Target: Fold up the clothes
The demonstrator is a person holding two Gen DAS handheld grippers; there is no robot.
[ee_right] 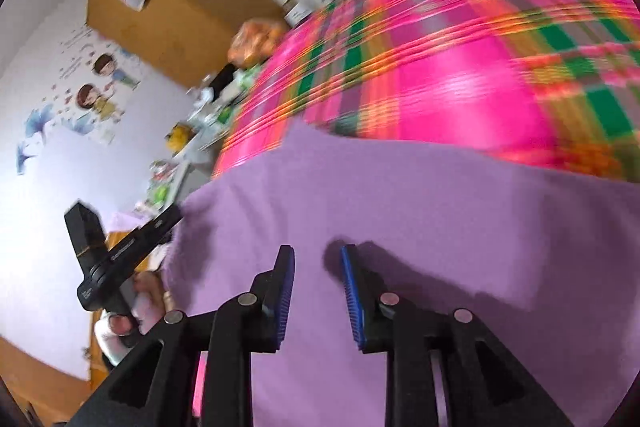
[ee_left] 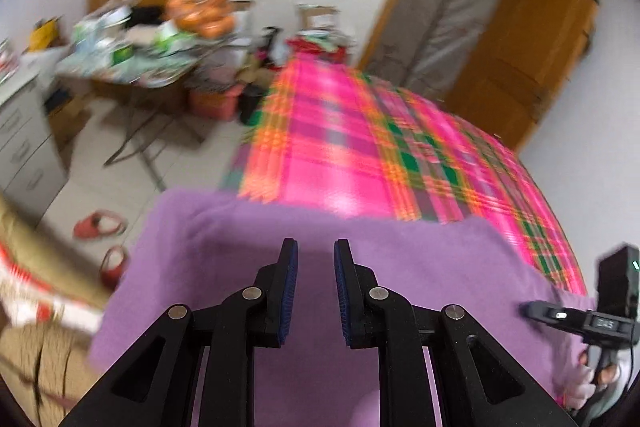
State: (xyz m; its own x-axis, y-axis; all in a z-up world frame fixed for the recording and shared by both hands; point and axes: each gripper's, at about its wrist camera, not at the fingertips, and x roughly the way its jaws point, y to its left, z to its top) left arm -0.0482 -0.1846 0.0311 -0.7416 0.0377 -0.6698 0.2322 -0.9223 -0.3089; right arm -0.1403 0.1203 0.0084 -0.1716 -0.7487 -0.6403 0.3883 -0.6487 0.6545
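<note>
With the purple garment (ee_left: 312, 291) spread across the near end of the pink plaid bedspread (ee_left: 360, 147), both the left gripper (ee_left: 316, 287) and right gripper (ee_right: 318, 295) hover over it released and empty, so each should pinch a matching edge before folding.

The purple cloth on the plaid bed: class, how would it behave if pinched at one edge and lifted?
The purple cloth would probably droop: it follows the plaid bed and hangs over its edge. Its fuzzy, matte surface suggests it will grip, not slip. It looks thin, so likely light.
</note>
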